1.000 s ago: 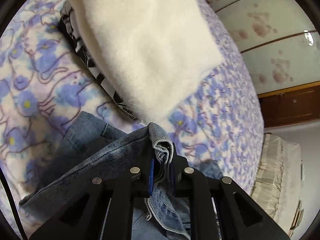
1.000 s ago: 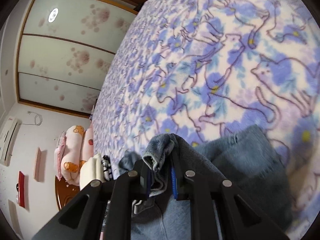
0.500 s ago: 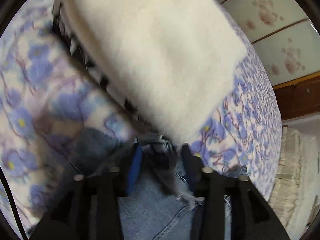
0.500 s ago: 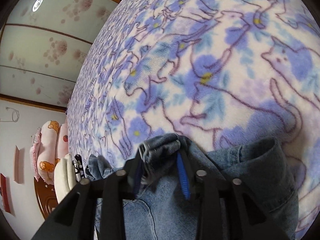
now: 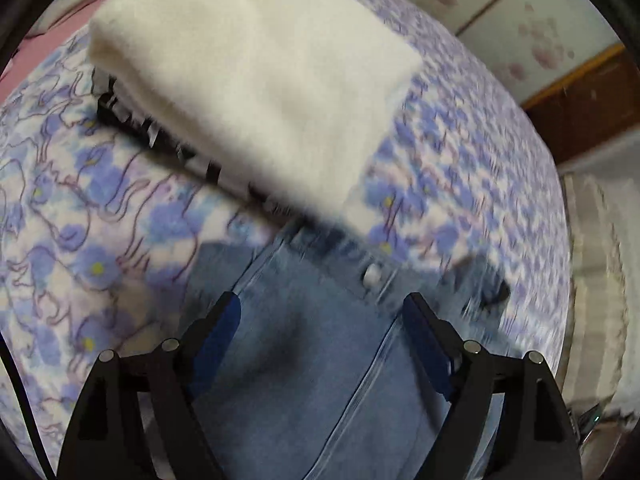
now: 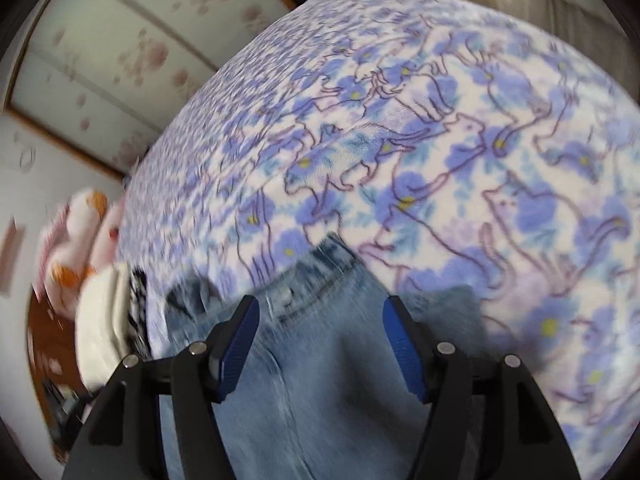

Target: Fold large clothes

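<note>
Blue jeans (image 5: 312, 360) lie on the bed, waistband and metal button (image 5: 372, 274) away from me. My left gripper (image 5: 322, 310) is open and empty just above the jeans, fingers apart on either side of the fabric. In the right wrist view the same jeans (image 6: 320, 380) lie below my right gripper (image 6: 318, 312), which is also open and empty. The waistband edge (image 6: 332, 256) rests on the blanket.
A purple-and-white cat-print blanket (image 5: 80, 220) covers the bed (image 6: 480, 140). A folded white fleece (image 5: 256, 80) sits on a black-and-white garment (image 5: 160, 140) just beyond the jeans. Stuffed toys (image 6: 76, 236) and wardrobe doors (image 6: 120, 40) stand off the bed.
Both grippers have opened and let go of the jeans' folded edge, which now lies flat on the blanket. Both have drawn back slightly above the jeans.
</note>
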Demonstrator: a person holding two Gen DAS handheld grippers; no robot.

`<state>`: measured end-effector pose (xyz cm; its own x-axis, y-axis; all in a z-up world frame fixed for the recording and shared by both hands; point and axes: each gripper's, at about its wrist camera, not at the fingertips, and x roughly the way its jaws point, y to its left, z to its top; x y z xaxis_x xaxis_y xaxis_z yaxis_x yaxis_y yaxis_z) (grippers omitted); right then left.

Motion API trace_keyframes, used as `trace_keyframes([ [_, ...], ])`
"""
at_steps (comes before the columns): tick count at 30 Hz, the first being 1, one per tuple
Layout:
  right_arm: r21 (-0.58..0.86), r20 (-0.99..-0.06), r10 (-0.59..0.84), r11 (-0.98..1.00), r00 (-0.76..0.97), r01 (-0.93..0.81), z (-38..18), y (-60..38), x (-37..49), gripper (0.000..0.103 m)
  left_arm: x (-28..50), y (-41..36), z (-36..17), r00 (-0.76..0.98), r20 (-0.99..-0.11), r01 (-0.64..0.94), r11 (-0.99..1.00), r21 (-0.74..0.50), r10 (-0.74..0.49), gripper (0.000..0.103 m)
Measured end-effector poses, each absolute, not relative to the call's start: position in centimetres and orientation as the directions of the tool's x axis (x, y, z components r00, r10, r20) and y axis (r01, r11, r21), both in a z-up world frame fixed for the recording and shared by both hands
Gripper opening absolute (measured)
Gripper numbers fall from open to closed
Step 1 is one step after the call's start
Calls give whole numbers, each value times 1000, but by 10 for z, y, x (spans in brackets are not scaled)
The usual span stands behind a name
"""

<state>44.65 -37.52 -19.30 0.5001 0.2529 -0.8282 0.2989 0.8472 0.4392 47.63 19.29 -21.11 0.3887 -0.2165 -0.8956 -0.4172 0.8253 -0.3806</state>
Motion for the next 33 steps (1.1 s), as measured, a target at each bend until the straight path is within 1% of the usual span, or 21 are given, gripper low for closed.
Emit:
trace_keyframes([
  [4,371,-853,235,901,466,224,-185,-373,420,65,450,194,-215,322,-930,-394,868,-303,-178,82],
  [8,266,-886,173,950,431,165,-189,-368,390,65,426,195,-224,269,-952,-372,895,-245,-149,82],
  [12,190,-907,120,972,403,141,-201,-365,366,65,403,192,-238,212,-974,-341,928,-147,-77,82],
  [14,179,-912,110,974,394,141,-207,-365,359,65,396,192,-244,194,-979,-336,934,-123,-59,82],
  [18,189,-918,121,970,377,149,-217,-366,351,64,385,194,-258,139,-988,-335,936,-106,-62,82],
  [20,203,-917,137,969,374,143,-219,-365,351,56,382,195,-265,116,-990,-338,933,-120,-85,82],
  [21,200,-920,136,970,368,141,-220,-363,351,50,381,195,-268,111,-989,-338,933,-126,-93,82],
  [23,172,-926,113,976,360,135,-222,-361,353,47,379,196,-271,106,-990,-331,935,-125,-95,82],
  [25,149,-931,95,980,353,128,-224,-360,356,35,380,197,-275,100,-990,-322,938,-131,-104,82],
  [26,139,-936,89,982,342,125,-226,-360,357,32,381,197,-276,99,-989,-318,938,-139,-112,82],
  [28,142,-941,97,983,323,117,-229,-361,359,18,383,197,-278,99,-988,-303,943,-140,-115,82],
  [29,140,-946,100,984,309,110,-231,-361,359,15,387,195,-280,98,-988,-295,945,-141,-117,82],
  [30,141,-949,105,985,298,101,-232,-361,359,9,388,194,-282,93,-989,-286,948,-138,-116,79],
  [31,142,-951,110,986,289,91,-233,-360,359,9,390,194,-283,89,-990,-283,950,-129,-108,73],
  [33,132,-954,109,989,278,66,-232,-358,358,7,398,191,-283,81,-997,-277,960,-33,-11,30],
])
